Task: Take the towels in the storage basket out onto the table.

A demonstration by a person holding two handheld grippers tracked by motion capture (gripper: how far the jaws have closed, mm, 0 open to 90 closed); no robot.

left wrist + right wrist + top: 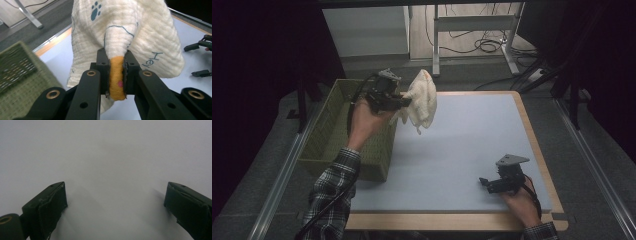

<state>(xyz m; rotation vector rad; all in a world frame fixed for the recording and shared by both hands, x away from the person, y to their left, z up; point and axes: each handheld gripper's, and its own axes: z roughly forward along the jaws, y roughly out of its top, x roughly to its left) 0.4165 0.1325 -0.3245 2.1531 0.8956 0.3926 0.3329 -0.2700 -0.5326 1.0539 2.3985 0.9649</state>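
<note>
Cream muslin cloth (422, 102) hangs clamped in the left gripper (404, 102) above the table's far-left corner, beside the woven basket (319, 145). Right gripper (485, 184) rests wide open. Next, likely carry leftward, release.

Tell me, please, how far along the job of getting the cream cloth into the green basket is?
Done: the cloth is picked up and hangs clear of the table. In hand: the left gripper is shut on its orange edge, beside the basket but not over it. Left: carry it over the basket and let go. The right gripper rests open on the table, holding nothing.
</note>
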